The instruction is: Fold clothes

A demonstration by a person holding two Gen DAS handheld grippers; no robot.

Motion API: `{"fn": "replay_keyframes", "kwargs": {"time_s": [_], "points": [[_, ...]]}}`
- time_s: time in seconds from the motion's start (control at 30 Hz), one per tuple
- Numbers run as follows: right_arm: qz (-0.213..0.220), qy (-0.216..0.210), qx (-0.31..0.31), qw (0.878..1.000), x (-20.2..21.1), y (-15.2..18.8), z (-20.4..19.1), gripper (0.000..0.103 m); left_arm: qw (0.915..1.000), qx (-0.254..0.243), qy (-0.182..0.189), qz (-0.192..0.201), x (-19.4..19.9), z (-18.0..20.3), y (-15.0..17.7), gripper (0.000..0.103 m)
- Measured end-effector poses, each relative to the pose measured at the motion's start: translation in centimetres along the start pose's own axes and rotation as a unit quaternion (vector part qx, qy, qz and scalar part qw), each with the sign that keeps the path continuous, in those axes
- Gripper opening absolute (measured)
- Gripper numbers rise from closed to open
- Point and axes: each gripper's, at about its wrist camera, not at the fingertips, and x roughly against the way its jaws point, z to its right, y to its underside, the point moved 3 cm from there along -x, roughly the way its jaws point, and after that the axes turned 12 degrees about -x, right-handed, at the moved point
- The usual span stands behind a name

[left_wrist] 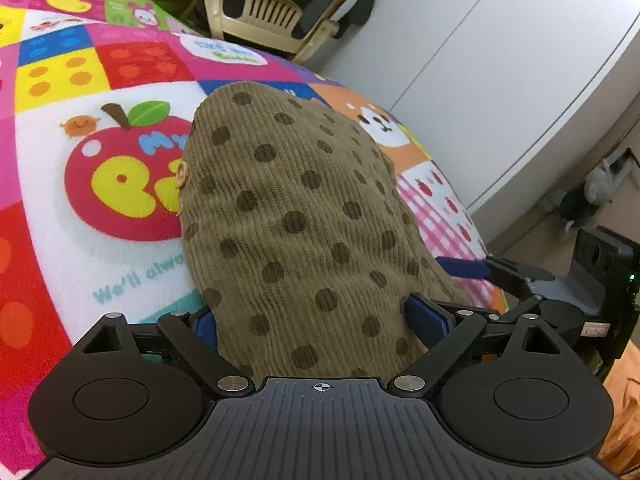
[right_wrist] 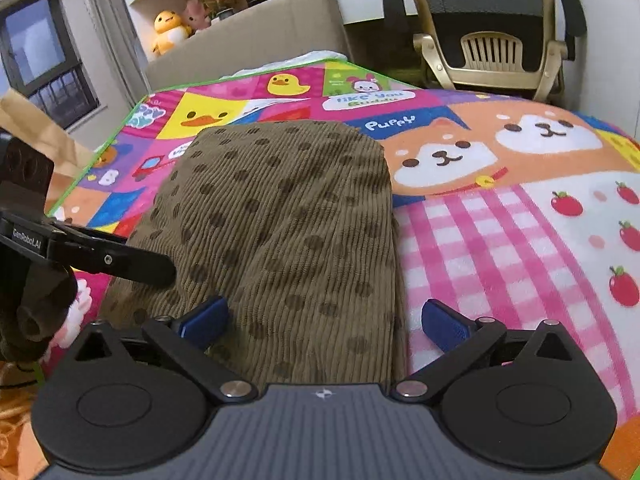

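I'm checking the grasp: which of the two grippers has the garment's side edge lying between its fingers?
The right gripper: the brown dotted garment ends between its open fingers, pink checked blanket showing beside it. The left gripper has cloth filling its gap.

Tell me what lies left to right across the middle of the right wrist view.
Black finger of the other gripper → olive-brown dotted corduroy garment → pink-and-white checked patch of the play mat → red apple prints at the mat's right edge.

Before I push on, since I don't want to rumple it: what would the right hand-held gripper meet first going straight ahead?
The right hand-held gripper is open, and the brown dotted garment already lies between its fingers, so likely more of that cloth first.
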Motion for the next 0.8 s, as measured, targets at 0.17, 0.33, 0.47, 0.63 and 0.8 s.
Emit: {"fn": "replay_keyframes", "kwargs": {"time_s": [0.17,0.33,0.47,0.63,0.8], "points": [[0.02,0.002,0.005,1.0,0.4,-0.8,-0.1,0.103,1.0,-0.003,-0.003,0.0,-0.1,0.2,0.1,0.094],[0.012,0.047,0.027,0.998,-1.4,-0.9,-0.3,0.103,1.0,-0.008,-0.004,0.002,0.0,0.3,0.2,0.095],[0.014,0.053,0.034,0.998,-2.0,-0.2,-0.5,0.103,1.0,-0.001,0.0,0.0,0.1,0.2,0.2,0.094],[-0.007,0.001,-0.031,0.999,-2.6,-0.6,0.3,0.092,0.9996,0.019,0.019,-0.011,0.1,-0.7,-0.6,0.09],[-0.022,-0.024,0.015,0.999,-5.5,-2.7,-3.3,0.066,0.9996,0.025,-0.003,-0.009,0.0,-3.2,-3.2,0.084]]}}
